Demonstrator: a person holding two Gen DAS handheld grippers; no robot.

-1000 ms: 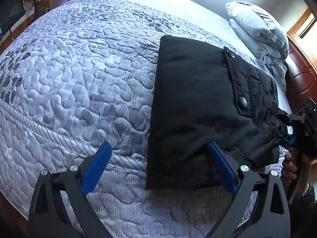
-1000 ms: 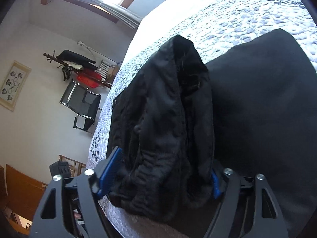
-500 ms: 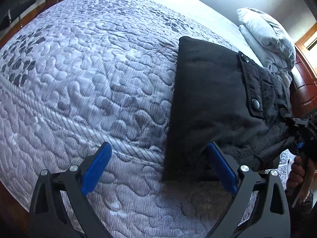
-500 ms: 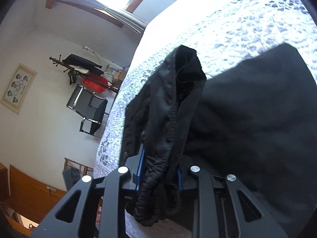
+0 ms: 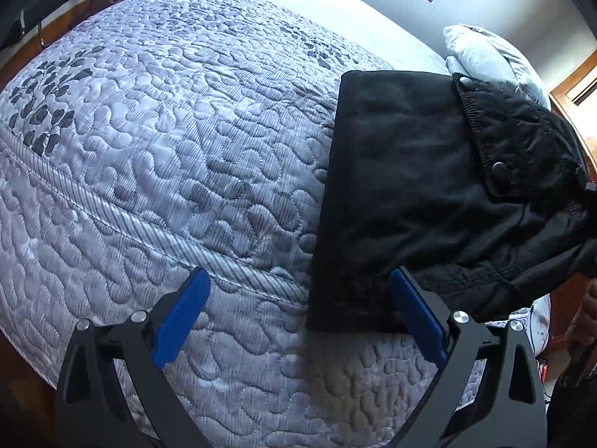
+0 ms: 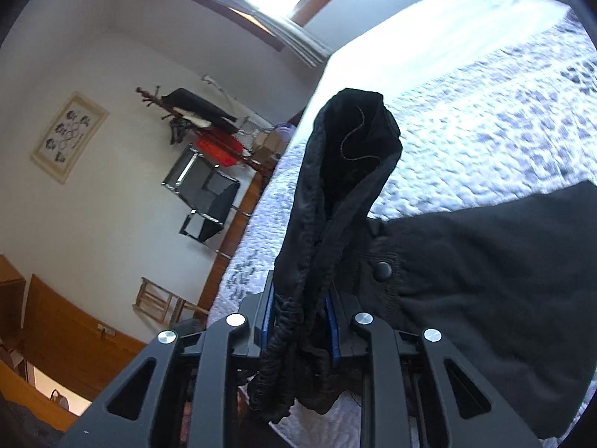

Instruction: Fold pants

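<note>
The black pants (image 5: pixel 410 194) lie partly folded on the quilted bed (image 5: pixel 168 149), their snap pocket flap (image 5: pixel 496 168) at the right. My left gripper (image 5: pixel 298 298) is open and empty, just above the quilt at the fold's near left corner; its right finger overlaps the pants' near edge. My right gripper (image 6: pixel 302 317) is shut on the gathered waistband (image 6: pixel 321 261) and lifts it, so the pants (image 6: pixel 485 280) rise in a ridge off the bed (image 6: pixel 485 130).
A grey pillow (image 5: pixel 485 56) lies at the head of the bed beside a wooden headboard (image 5: pixel 578 112). In the right wrist view a black chair (image 6: pixel 209 194), a coat rack (image 6: pixel 194 115) and a wooden bench (image 6: pixel 67 328) stand past the bed.
My right gripper closed on the waistband and lifted it. My left gripper drew back and left, staying open, so the pants sit farther right in its view.
</note>
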